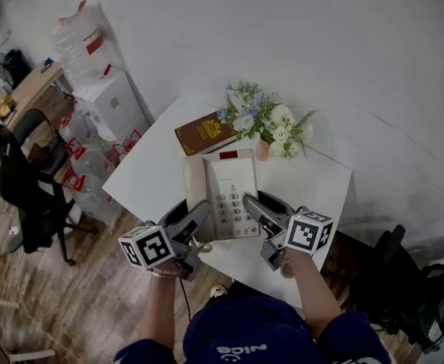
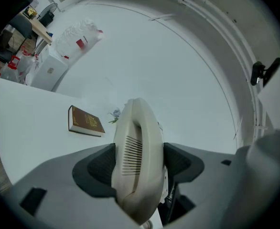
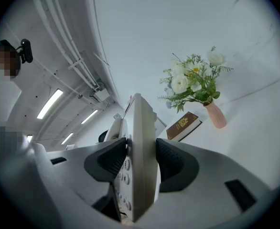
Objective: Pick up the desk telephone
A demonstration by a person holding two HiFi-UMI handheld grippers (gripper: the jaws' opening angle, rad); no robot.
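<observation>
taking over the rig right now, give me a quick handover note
Left gripper: fingers shut on the handset side of the telephone.
Right gripper: fingers shut on its keypad edge.
The telephone is held between both over the white table, in front of the brown book and flower vase. It looks clear of the tabletop, though its underside is not visible.
Done: both grasps made.
Left: finish the lift, keeping it level.

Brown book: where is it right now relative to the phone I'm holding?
In the head view the brown book lies on the white table, just beyond the far left corner of the desk telephone and immediately left of the pink flower vase.
</observation>
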